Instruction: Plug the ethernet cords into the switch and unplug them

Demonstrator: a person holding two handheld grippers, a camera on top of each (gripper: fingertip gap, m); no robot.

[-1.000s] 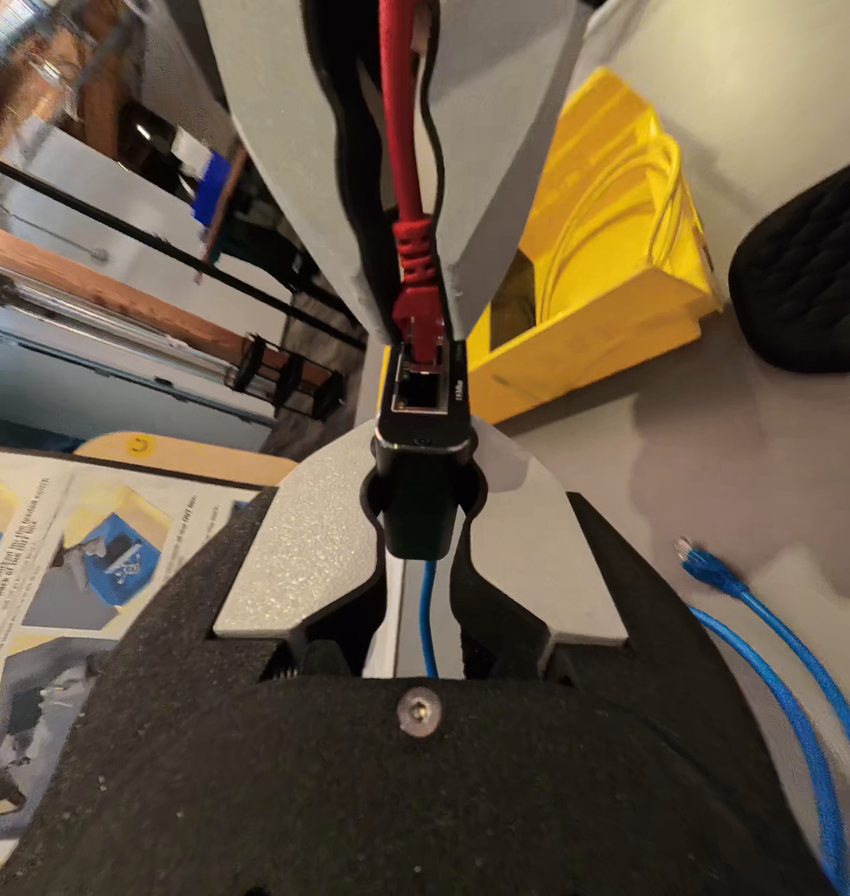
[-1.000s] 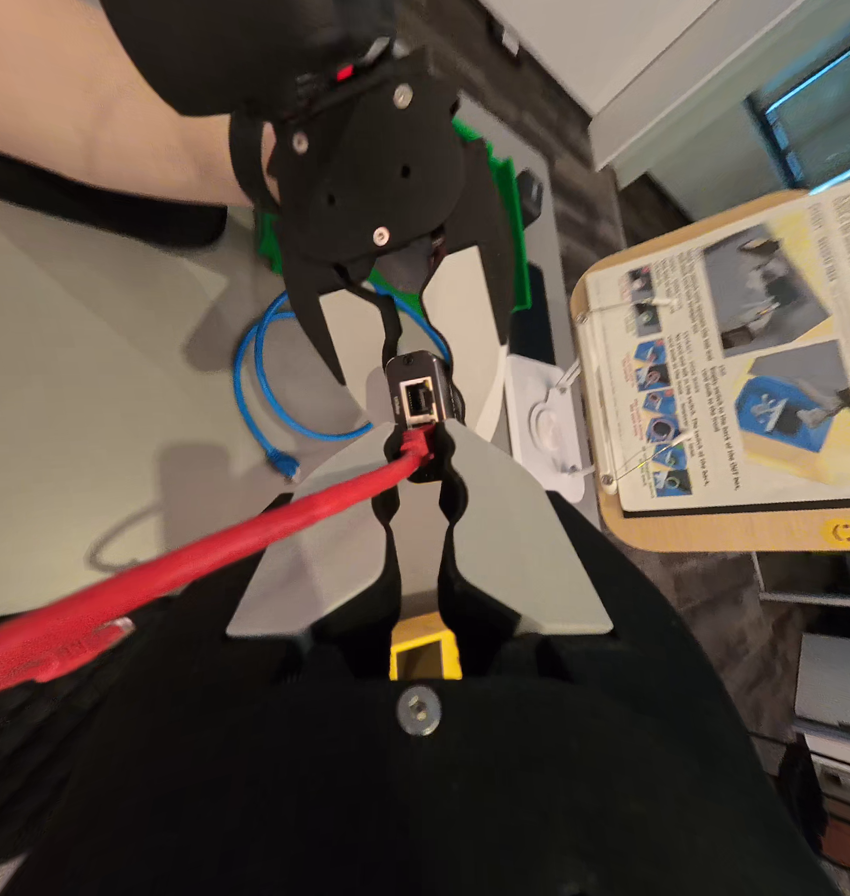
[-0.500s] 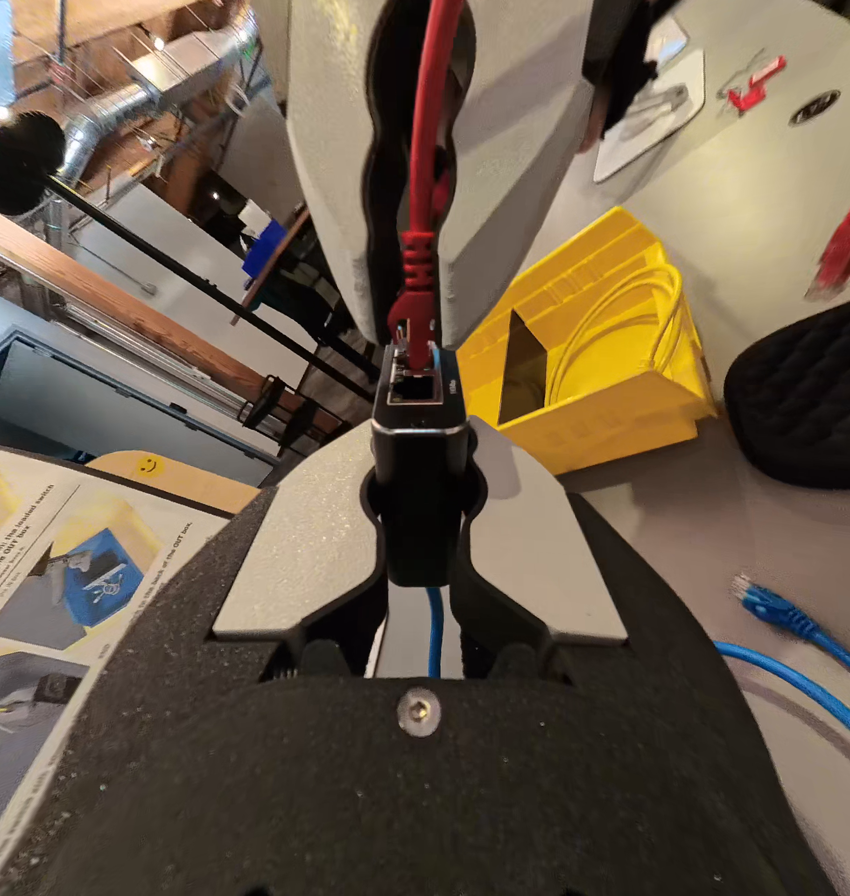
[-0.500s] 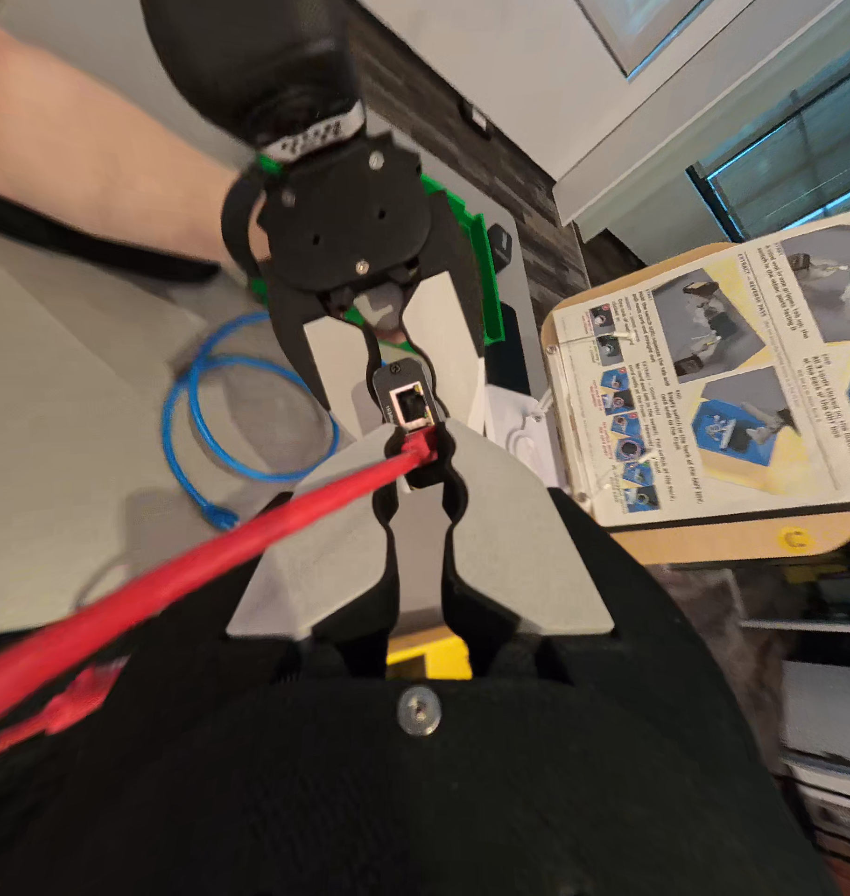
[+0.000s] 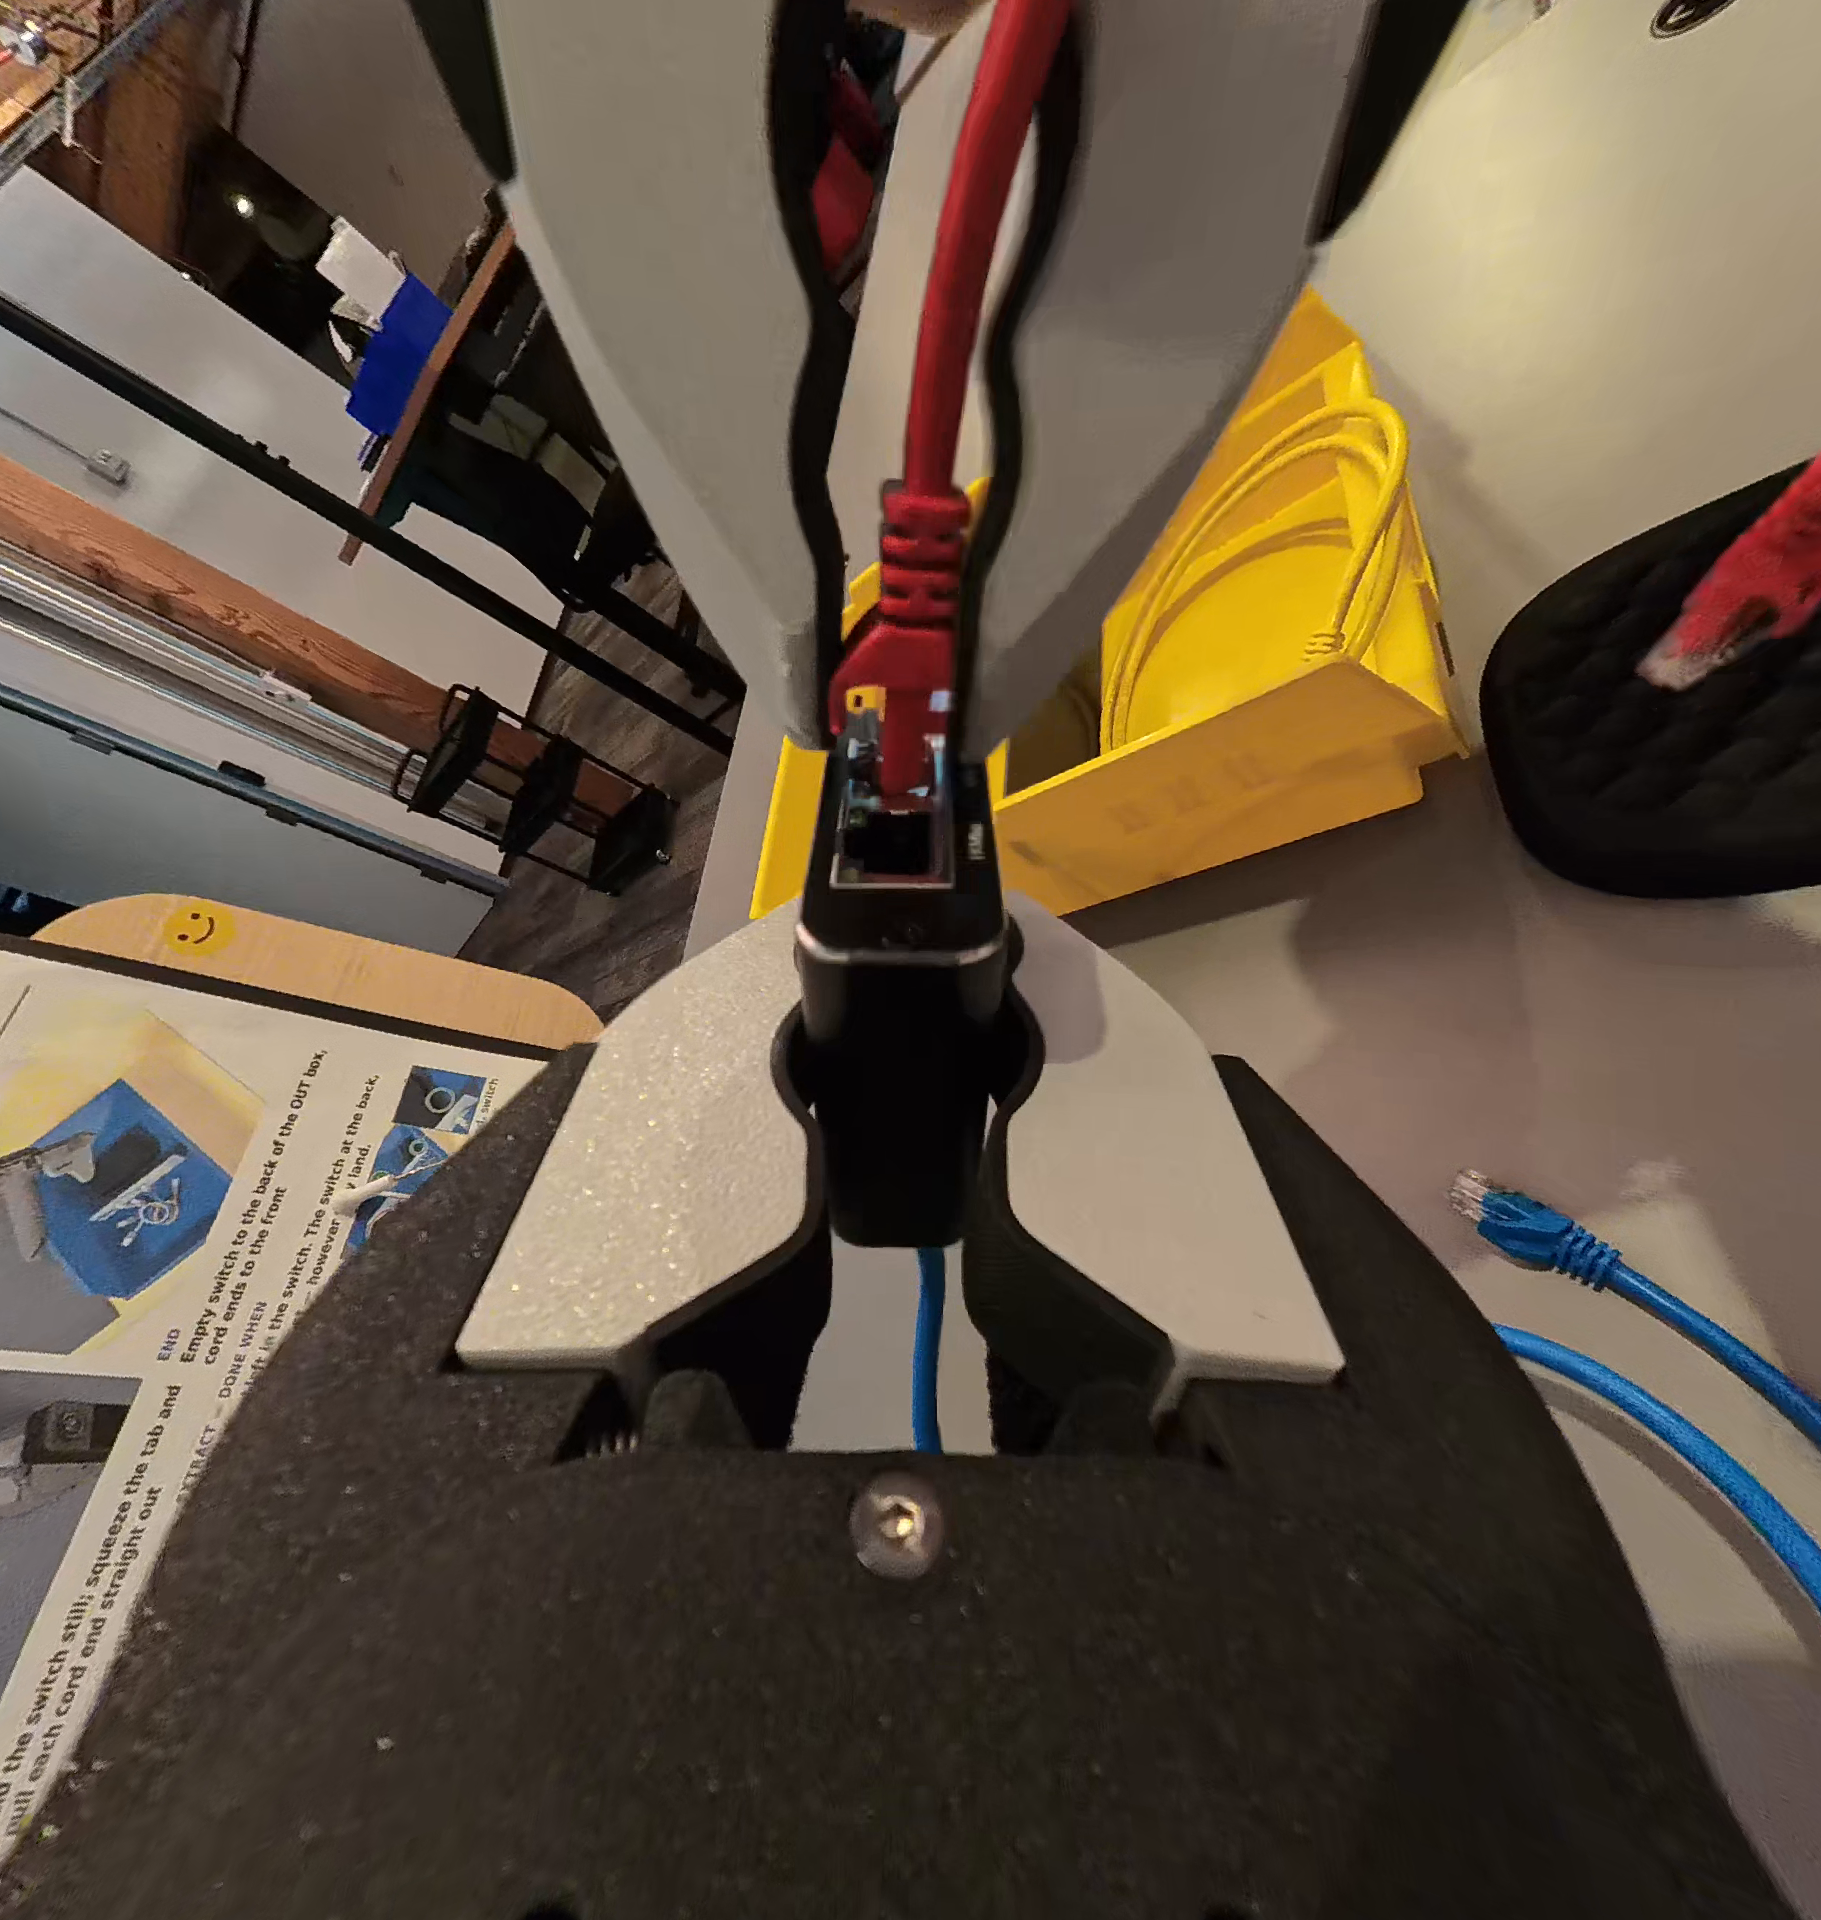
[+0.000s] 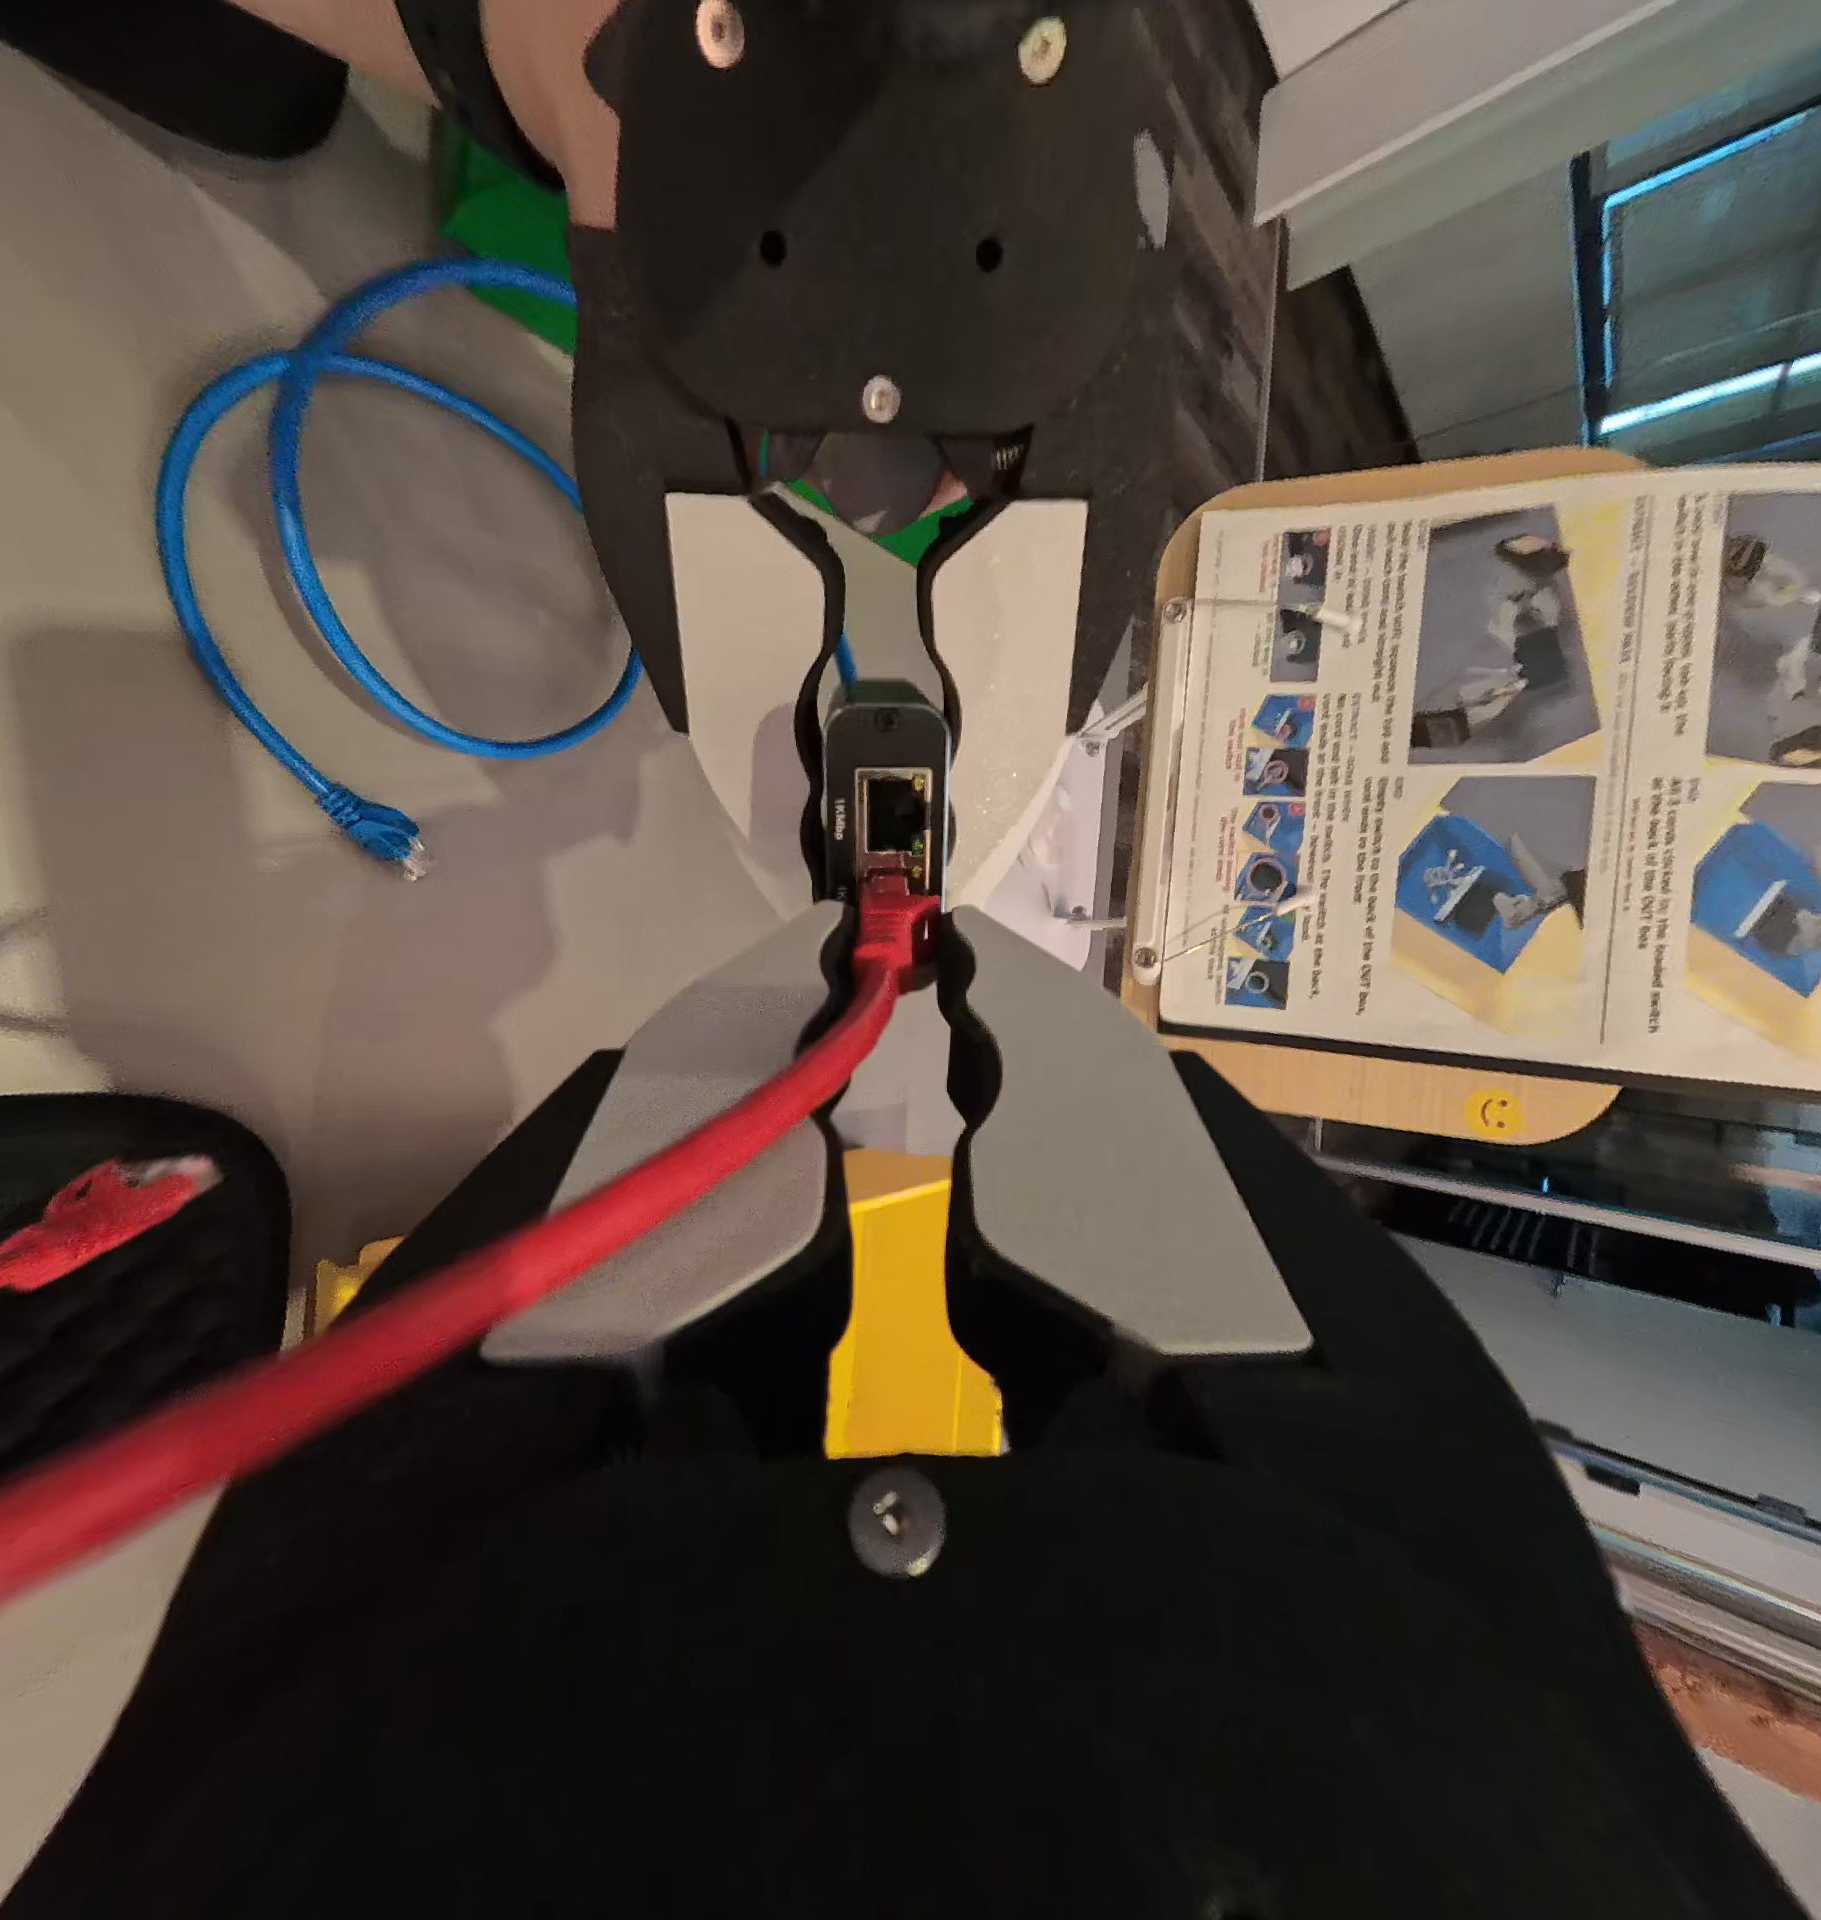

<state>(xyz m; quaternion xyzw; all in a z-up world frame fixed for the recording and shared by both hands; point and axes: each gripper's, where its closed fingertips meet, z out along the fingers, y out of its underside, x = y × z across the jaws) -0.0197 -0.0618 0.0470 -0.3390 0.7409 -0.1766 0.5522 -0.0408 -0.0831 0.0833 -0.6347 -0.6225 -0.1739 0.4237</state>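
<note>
Left wrist view: left gripper (image 5: 901, 997) pinches the black switch (image 5: 901, 1049).
Right gripper (image 6: 890, 920): clamps the red cord's plug (image 6: 890, 920), seated in the switch's port.
Blue cord (image 6: 366, 582): loose on the tabletop (image 6: 106, 520).

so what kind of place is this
Probably a workshop or lab bench set up for cable practice: a grey table, a yellow bin of coiled cord, an illustrated instruction sheet on a board.

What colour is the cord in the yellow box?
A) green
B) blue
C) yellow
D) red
C: a coiled yellow cord lies inside the yellow box, while the blue cord lies out on the table and the red cord runs to the black switch.
</note>
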